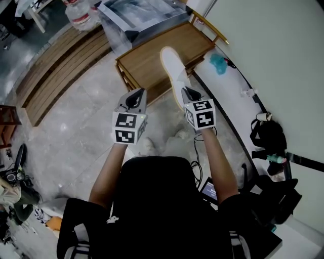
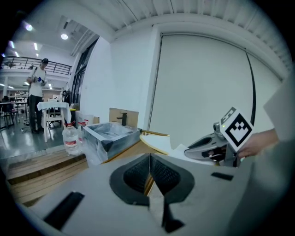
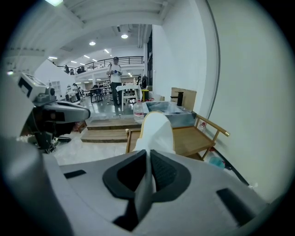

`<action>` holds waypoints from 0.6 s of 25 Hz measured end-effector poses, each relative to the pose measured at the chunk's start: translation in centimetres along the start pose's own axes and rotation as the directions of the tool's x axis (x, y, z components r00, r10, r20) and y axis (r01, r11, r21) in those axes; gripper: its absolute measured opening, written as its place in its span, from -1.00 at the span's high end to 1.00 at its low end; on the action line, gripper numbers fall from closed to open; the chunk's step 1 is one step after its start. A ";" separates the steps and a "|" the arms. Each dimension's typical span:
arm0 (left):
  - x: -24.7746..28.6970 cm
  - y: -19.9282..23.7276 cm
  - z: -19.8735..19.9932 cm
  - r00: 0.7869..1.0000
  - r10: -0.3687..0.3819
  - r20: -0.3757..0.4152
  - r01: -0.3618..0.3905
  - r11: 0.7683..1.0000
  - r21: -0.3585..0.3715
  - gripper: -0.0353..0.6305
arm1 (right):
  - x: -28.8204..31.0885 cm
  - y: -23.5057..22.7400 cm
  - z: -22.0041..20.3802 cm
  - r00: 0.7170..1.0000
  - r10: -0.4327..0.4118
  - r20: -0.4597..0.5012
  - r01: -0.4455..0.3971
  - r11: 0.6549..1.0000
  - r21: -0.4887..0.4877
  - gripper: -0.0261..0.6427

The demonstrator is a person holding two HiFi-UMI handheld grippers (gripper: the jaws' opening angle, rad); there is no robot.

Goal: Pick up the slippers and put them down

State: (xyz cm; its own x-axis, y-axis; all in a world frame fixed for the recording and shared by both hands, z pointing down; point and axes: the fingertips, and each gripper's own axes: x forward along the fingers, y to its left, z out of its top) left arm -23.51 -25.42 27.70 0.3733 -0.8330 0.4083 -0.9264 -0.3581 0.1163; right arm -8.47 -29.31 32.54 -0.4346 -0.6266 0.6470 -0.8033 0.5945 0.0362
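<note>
Layout as observed: the left gripper point(image 1: 135, 96) and the right gripper point(image 1: 190, 93) are level side by side, apart. A white flat foam slipper point(image 1: 173, 63) projects forward from between the right gripper's jaws, over the low brown wooden bench point(image 1: 147, 63). A grey rectangular film-wrapped tray point(image 1: 142, 15) stands at the bench's far end; whether on it or behind it cannot be told. A clear plastic water bottle point(image 1: 81, 15) stands just left of the tray. A brown slatted wooden platform point(image 1: 61, 66) lies left of the bench. A teal crumpled object point(image 1: 218, 62) lies right of the bench, near the pale wall point(image 1: 273, 50); a black fabric bag point(image 1: 268, 136) sits nearer, by the same wall
</note>
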 end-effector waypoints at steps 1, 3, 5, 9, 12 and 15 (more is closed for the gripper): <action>-0.1 0.0 -0.1 1.000 -0.002 0.008 0.002 1.000 -0.009 0.88 | 0.0 0.3 -0.2 1.000 0.002 -0.003 -0.002 1.000 -0.002 0.87; -0.3 -0.1 -0.3 1.000 -0.009 0.004 0.010 1.000 -0.021 0.88 | -0.1 0.6 -0.6 1.000 0.005 -0.007 -0.005 1.000 -0.003 0.87; -0.3 -0.3 -0.6 1.000 -0.012 -0.013 0.011 1.000 -0.017 0.88 | -0.2 0.5 -1.0 1.000 0.003 -0.009 -0.003 1.000 0.002 0.87; -0.3 -1.3 -1.3 0.999 -0.036 -0.035 0.036 0.999 -0.013 0.88 | -0.9 0.3 -2.1 1.000 -0.006 -0.018 0.007 1.000 0.023 0.87; 0.0 -2.5 -1.9 0.997 -0.054 -0.046 0.053 0.999 -0.006 0.88 | -1.9 -0.2 -3.1 1.000 -0.013 -0.019 0.014 0.999 0.041 0.87; 0.1 -4.3 -2.5 0.996 -0.073 -0.060 0.073 0.997 -0.001 0.88 | -3.1 -0.9 -4.5 0.999 -0.029 -0.021 0.030 0.998 0.059 0.87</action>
State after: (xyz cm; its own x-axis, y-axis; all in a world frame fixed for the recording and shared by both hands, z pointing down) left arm -19.64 -22.91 29.47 0.4365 -0.7778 0.4523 -0.8966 -0.4178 0.1468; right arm -4.55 -25.65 33.90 -0.4028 -0.6326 0.6614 -0.8383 0.5451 0.0108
